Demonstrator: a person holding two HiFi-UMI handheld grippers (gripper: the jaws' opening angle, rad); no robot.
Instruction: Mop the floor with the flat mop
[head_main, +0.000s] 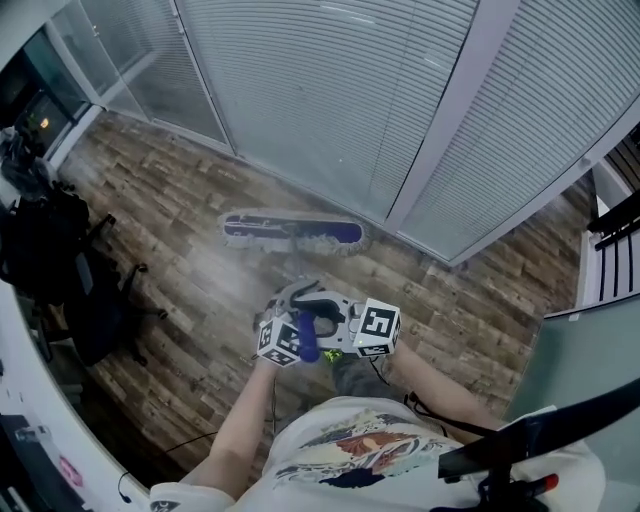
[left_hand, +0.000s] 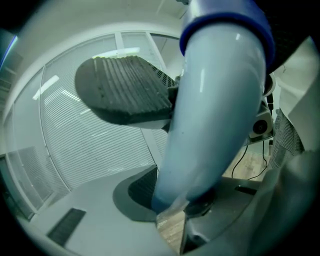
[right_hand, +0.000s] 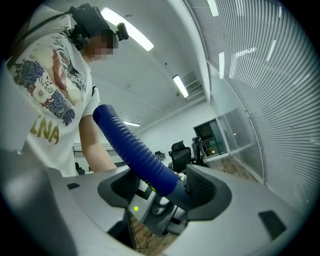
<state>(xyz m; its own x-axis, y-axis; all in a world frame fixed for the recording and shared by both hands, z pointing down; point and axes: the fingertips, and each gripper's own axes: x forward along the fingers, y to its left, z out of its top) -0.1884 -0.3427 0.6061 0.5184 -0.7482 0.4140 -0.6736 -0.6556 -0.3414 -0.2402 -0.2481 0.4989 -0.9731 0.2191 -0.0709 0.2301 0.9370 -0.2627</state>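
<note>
The flat mop's head (head_main: 290, 232), blue with pale fringes, lies flat on the wooden floor close to the blind-covered glass wall. Its shaft runs back to my two grippers, which meet in front of my chest. My left gripper (head_main: 283, 338) is shut on the mop handle; in the left gripper view the pale blue shaft (left_hand: 215, 100) fills the space between the ribbed pads (left_hand: 125, 90). My right gripper (head_main: 368, 328) is shut on the handle's dark blue ribbed grip (right_hand: 132, 147), with the jaws pressed on both sides of it (right_hand: 167, 192). The shaft between grippers and mop head is barely visible from the head view.
A black office chair (head_main: 95, 305) and dark bags (head_main: 40, 235) stand at the left by a white desk edge (head_main: 25, 400). The glass wall with blinds (head_main: 400, 100) bounds the far side. A black rack (head_main: 615, 250) stands at the right. A thin cable (head_main: 215, 440) lies on the floor.
</note>
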